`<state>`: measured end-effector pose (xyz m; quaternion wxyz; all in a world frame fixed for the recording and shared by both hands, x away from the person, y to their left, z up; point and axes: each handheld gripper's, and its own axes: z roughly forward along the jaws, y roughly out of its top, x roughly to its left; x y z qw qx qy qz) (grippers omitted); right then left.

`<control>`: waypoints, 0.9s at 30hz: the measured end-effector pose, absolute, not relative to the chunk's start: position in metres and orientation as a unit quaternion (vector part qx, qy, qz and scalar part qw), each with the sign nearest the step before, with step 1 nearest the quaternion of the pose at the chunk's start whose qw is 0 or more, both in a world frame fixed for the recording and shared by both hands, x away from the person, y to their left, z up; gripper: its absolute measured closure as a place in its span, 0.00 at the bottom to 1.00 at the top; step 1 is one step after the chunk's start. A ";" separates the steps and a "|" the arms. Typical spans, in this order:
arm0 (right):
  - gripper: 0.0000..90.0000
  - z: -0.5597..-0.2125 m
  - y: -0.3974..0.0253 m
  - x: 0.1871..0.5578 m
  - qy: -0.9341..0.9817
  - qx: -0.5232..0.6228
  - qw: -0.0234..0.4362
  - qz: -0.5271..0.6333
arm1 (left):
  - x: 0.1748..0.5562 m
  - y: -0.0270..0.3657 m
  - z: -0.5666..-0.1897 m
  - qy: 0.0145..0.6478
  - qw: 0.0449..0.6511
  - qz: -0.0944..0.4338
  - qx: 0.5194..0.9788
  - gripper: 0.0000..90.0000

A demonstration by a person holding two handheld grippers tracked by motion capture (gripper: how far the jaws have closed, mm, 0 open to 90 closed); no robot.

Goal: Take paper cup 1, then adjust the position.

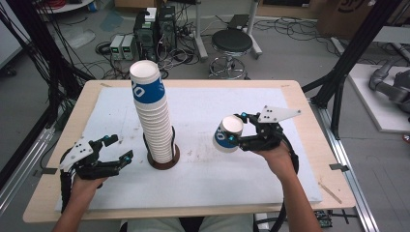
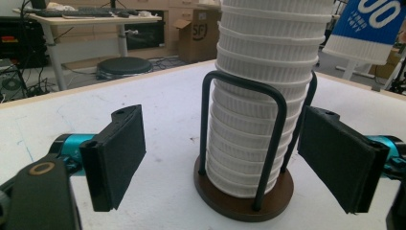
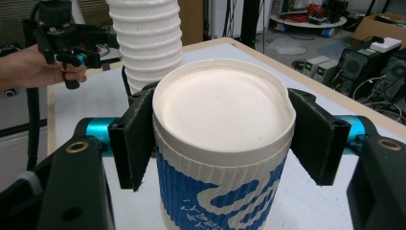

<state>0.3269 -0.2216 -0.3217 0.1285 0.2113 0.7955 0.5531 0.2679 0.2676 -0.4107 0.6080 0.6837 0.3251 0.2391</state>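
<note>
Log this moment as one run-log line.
left gripper: open, beside cup stack | right gripper: shut on single cup, held off table | stack in holder, upright

Grey concrete floor strewn with cables (image 1: 285,29), a round black stool (image 1: 232,42), stacked electronics boxes (image 1: 154,30), and cardboard boxes (image 2: 198,33).

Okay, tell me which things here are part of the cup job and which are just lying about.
Part of the job:
- cup stack
- wire holder
- single cup, clamped in the right tool
- left tool, open near the holder

Lying about:
- stool
- power boxes
- floor cables
</note>
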 end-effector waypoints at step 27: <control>0.34 -0.338 -0.239 0.315 0.790 0.228 0.142 0.551 | 0.261 0.258 -0.411 0.309 0.612 0.221 0.694 0.18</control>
